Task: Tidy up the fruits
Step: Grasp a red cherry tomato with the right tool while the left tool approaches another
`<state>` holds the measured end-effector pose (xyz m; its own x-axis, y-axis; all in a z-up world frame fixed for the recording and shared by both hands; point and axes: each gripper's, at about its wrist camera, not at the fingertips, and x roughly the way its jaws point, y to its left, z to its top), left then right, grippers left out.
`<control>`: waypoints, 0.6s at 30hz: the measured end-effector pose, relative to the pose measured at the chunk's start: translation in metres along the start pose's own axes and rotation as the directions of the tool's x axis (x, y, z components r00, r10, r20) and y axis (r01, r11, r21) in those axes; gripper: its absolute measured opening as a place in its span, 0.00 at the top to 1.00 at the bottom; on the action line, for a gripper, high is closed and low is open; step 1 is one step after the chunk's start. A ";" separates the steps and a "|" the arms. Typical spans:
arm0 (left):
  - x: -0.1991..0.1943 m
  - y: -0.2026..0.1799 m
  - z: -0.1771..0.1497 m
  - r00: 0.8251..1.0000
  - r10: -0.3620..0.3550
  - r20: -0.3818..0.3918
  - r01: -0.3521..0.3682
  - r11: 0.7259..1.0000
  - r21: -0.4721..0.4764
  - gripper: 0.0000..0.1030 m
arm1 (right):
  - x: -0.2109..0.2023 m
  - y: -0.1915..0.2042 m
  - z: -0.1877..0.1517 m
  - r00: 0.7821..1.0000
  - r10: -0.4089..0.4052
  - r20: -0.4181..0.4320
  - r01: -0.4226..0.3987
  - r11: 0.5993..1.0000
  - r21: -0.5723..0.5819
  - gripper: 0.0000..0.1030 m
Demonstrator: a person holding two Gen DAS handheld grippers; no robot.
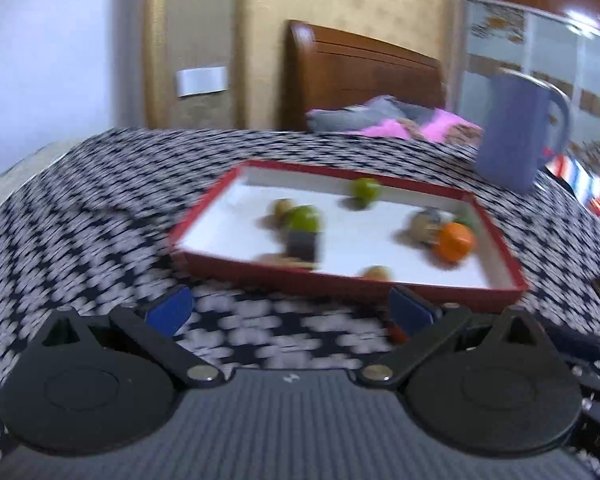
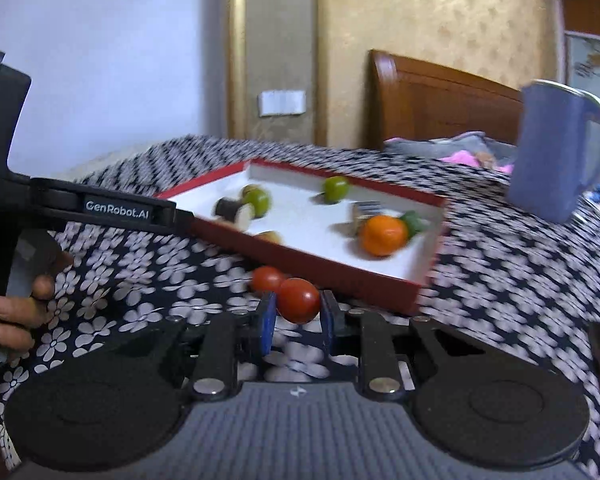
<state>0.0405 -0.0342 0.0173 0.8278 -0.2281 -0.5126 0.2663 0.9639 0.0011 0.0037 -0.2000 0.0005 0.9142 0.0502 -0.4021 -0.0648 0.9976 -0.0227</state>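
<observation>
A red-rimmed shallow tray [image 1: 340, 276] [image 2: 332, 270] with a white floor lies on the flowered cloth. In it are an orange [image 1: 454, 241] [image 2: 382, 235], two green fruits [image 1: 303, 219] [image 1: 366, 190], a dark cylinder [image 1: 301, 245] and small brown pieces. My right gripper [image 2: 298, 320] is shut on a red tomato [image 2: 299, 299] just in front of the tray's near wall. A second red tomato [image 2: 266, 278] lies on the cloth behind it. My left gripper [image 1: 290, 312] is open and empty in front of the tray; it also shows in the right wrist view [image 2: 116, 212].
A blue mug [image 1: 516, 132] [image 2: 556, 152] stands on the cloth at the right behind the tray. A bed with a wooden headboard [image 1: 360, 76] and pink and grey bedding [image 1: 400, 124] lies beyond the table. The cloth edge drops off at the left.
</observation>
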 end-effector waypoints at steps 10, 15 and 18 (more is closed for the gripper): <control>0.038 -0.057 -0.009 0.998 0.023 -0.066 -0.017 0.996 0.086 0.03 | -0.029 -0.044 -0.018 0.999 -0.030 0.045 0.024 0.991 0.129 0.78; 0.047 -0.061 -0.013 0.993 -0.025 -0.117 0.037 0.995 0.098 0.17 | -0.028 -0.049 -0.022 0.999 -0.016 0.051 0.009 0.989 0.148 0.78; 0.055 -0.061 -0.016 0.985 -0.061 -0.160 0.076 0.993 0.087 0.44 | -0.026 -0.046 -0.025 0.999 -0.007 0.046 0.000 0.989 0.150 0.78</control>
<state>0.0613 -0.1031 -0.0248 0.7206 -0.2616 -0.6421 0.3701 0.9282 0.0372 -0.0273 -0.2483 -0.0109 0.9321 0.0451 -0.3594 -0.0038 0.9934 0.1148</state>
